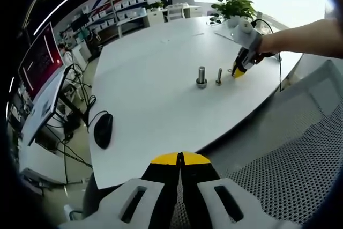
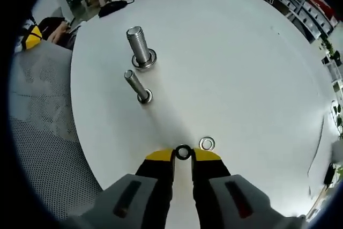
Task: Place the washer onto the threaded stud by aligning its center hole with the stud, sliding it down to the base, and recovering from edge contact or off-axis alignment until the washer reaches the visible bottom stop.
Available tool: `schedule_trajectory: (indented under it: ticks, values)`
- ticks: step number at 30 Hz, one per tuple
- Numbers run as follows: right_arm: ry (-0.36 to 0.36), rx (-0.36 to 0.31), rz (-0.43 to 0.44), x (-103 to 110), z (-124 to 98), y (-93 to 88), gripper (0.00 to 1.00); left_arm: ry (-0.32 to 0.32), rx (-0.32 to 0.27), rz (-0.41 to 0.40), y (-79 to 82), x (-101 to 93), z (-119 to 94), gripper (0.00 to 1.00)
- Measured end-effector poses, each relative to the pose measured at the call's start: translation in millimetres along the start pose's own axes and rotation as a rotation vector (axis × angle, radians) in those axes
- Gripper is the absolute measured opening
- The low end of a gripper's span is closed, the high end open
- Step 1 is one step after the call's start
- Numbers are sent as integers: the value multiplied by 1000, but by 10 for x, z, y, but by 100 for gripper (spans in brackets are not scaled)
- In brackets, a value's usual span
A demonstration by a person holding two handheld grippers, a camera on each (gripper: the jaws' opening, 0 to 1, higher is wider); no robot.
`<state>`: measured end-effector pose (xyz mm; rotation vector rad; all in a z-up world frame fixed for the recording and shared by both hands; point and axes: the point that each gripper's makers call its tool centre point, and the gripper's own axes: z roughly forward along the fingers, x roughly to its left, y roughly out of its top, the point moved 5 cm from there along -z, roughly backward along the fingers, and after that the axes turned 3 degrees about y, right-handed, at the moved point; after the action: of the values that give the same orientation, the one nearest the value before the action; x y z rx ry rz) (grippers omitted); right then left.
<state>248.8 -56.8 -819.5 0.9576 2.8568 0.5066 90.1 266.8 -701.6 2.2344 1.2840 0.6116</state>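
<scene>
**Washer at the jaw tips, studs not yet reached**

While the right gripper [image 2: 183, 154] sits low over the white table [image 2: 241, 52], a small dark washer [image 2: 183, 153] lies between its yellow tips, with the jaws narrowed around it; whether they truly pinch it or only bracket it on the table I cannot tell. A second, brighter washer [image 2: 207, 143] lies just right of the tips, loose on the surface. Farther off stand two upright threaded studs: a thin stud [image 2: 136, 86] nearer, and a thick stud [image 2: 140, 47] beyond it, each with a ring at its base.

The left gripper [image 1: 180, 159] hangs back off the near table edge, its jaws closed together on nothing. From there the right gripper [image 1: 239, 69] shows at the far right, beside the thin stud [image 1: 218, 76] and thick stud [image 1: 201, 76].

Risks, as I judge them: a thin washer gripped by its rim could tilt or flip out when lifted, and a tilted washer would catch on the stud's top threads instead of dropping. The neighbouring washer could be nudged. Which stud this washer fits is unclear, and its hole size is too small to read. The rings at the stud bases may be flanges or washers already seated; I cannot say.
</scene>
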Motion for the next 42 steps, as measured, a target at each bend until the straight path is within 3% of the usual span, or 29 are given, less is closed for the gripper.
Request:
schedule_trajectory:
  ticks: [11,21,26,35,42]
  values:
    - [94,-75,15,165,-242,181,14,-7,4,6,5,0,10,0]
    - [131,-140,-59,371,-489,446,14,0,1,4,1,2,4,0]
    - [126,-157,-103,425,-538,589,14,-2,-33,5,41,4,-8,0]
    - [121,-109,-182,457,-468,766,14,-9,-5,9,11,-3,5,0]
    - [101,-71,-240,463,-397,800,14,1,-43,5,50,7,-16,0]
